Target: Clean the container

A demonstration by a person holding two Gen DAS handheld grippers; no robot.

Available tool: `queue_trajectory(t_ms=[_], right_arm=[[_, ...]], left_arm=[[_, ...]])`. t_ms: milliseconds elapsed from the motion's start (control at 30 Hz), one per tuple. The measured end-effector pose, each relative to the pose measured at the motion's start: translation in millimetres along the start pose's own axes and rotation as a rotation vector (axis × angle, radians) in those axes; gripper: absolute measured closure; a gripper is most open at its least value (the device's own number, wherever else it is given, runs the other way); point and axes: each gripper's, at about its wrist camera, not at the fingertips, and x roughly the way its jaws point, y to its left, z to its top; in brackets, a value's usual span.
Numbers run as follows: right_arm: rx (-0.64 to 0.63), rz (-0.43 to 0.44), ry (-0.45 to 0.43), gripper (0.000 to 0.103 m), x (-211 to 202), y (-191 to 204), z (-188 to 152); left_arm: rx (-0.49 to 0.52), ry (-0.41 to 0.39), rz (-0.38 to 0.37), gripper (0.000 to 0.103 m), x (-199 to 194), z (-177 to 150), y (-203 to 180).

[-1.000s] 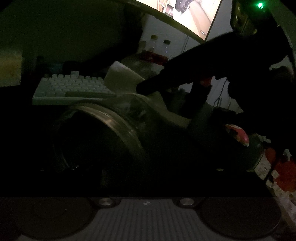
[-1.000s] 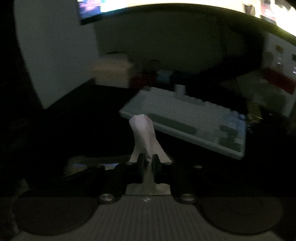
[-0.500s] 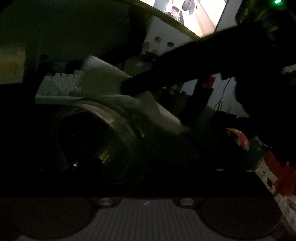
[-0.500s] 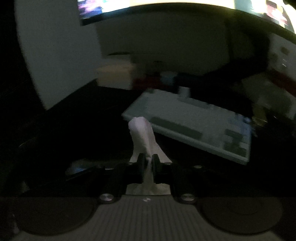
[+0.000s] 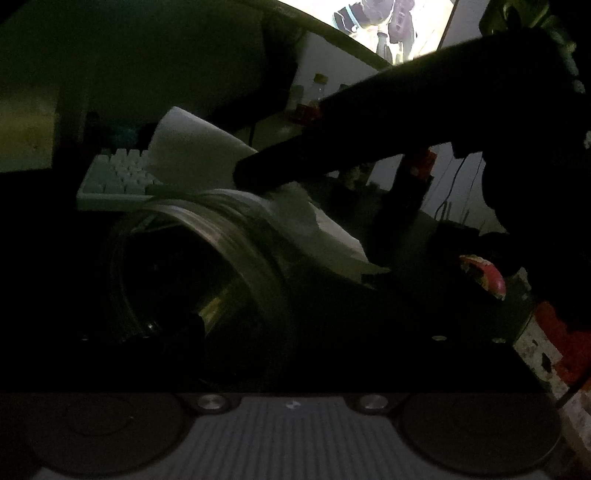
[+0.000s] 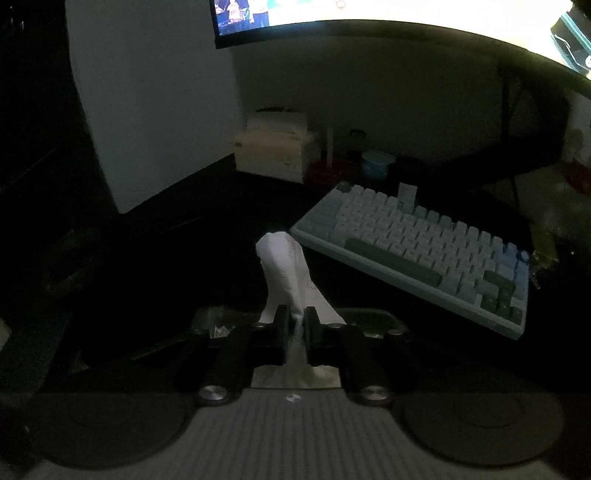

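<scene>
While your right gripper [image 6: 295, 325] pinches the tissue [image 6: 282, 266] against the jar [image 5: 207, 266] rim, tissue may tear or slip; jar fills left view near the keyboard [image 5: 118, 177]; left jaws too dark to tell.

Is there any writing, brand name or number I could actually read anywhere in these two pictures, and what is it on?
None can be read.
Keyboard: keycap legends too dark and small.
Monitor: coloured pictures, any text blurred.
Red and white package: dark marks, not legible.
Bottles: labels too small.
Gripper body: a tiny white mark, not a word.
Jar and tissue: no print visible.
</scene>
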Motion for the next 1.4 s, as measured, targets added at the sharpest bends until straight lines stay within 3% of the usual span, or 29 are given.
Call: queue_trajectory(t_ms=[1400], right_arm=[[-0.007, 0.038, -0.013, 0.092, 0.8, -19.9, -1.8]], left_arm=[[-0.006, 0.001, -0.001, 0.000, -2.5, -6.5, -25.4]])
